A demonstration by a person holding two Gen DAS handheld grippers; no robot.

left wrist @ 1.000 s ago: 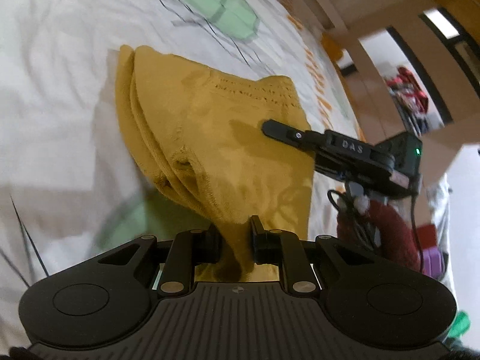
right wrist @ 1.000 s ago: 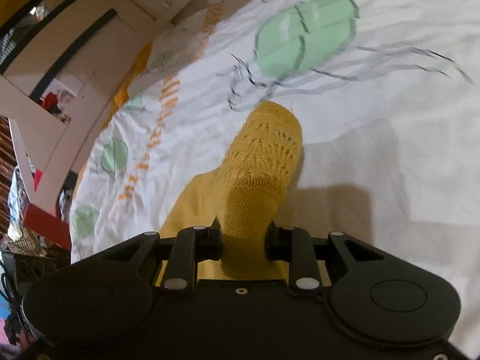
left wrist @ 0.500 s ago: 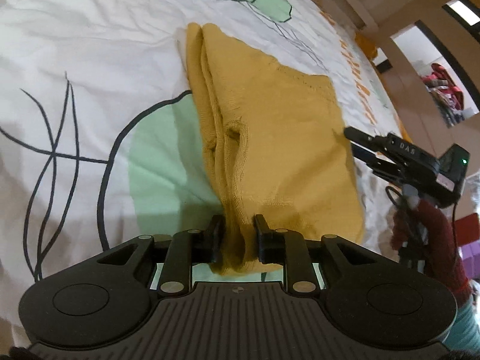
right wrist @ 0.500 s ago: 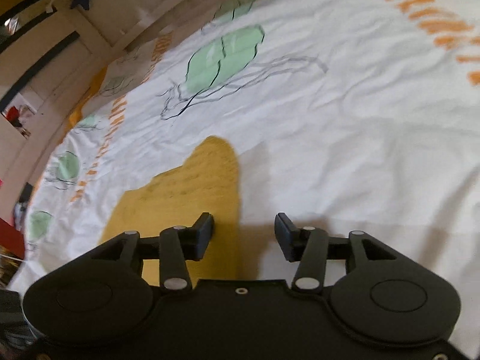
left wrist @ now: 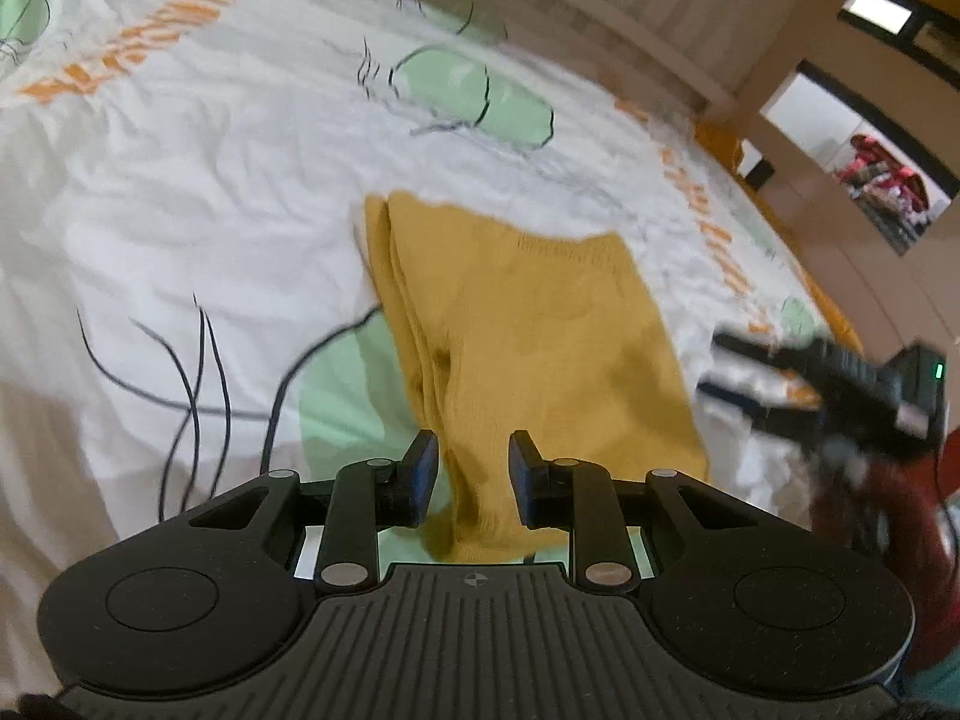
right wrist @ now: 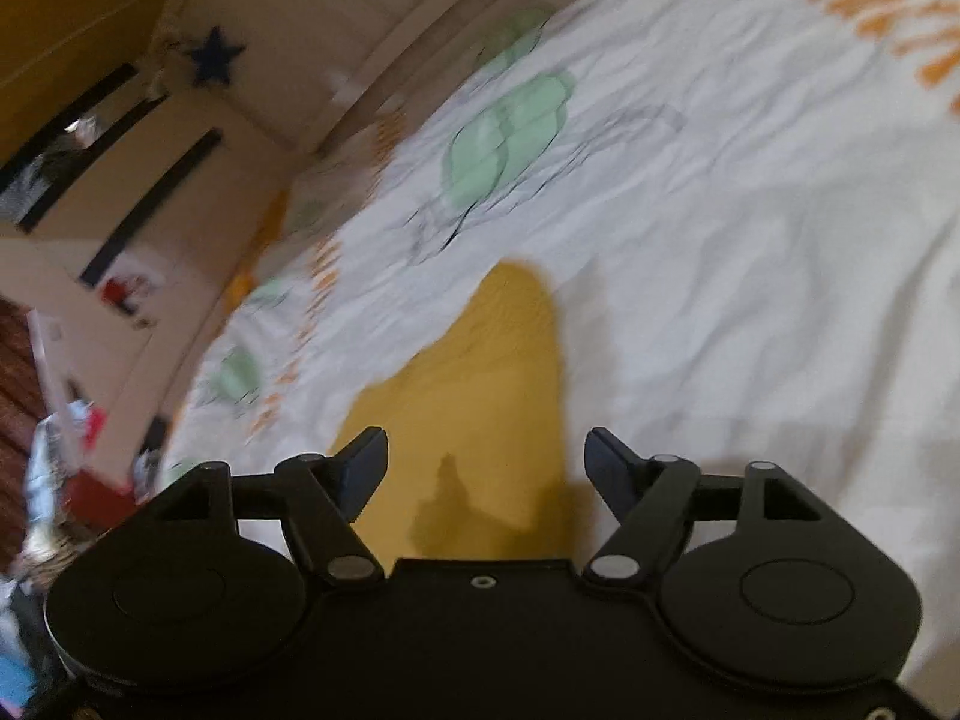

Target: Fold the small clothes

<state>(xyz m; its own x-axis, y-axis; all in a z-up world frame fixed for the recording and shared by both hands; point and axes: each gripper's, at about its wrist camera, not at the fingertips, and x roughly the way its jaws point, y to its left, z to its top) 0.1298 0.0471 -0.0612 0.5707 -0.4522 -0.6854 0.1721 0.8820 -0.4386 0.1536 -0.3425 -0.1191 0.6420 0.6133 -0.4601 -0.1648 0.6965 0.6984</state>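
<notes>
- The bed [left wrist: 180,192], under a white sheet printed with green blobs, black lines and orange lettering, carried everything; the creased sheet looked soft and likely to give under any press.
- The yellow knitted garment [left wrist: 540,330] lay flat on the sheet near the middle of the left view, folded into a rough rectangle with several layered edges stacked along its left side. In the right view its far corner [right wrist: 510,324] tapered to a rounded tip.
- It seemed light, limp and slightly stretchy: it would probably sag from any single hold, and the stacked layers could slide apart. The knit appeared grippy rather than slippery, and not fragile.
- The best hold was judged to be at a corner or along the layered edge, pinching all the layers together.
- The left tongs [left wrist: 473,468] stood narrowly apart with the near end of the garment bunched between them; the cloth did not fill the gap, so whether the pads gripped it could not be told.
- The right tongs [right wrist: 486,468] were opening wide and held nothing; the garment lay flat on the sheet below the gap, and they showed blurred beside its right edge in the left view.
</notes>
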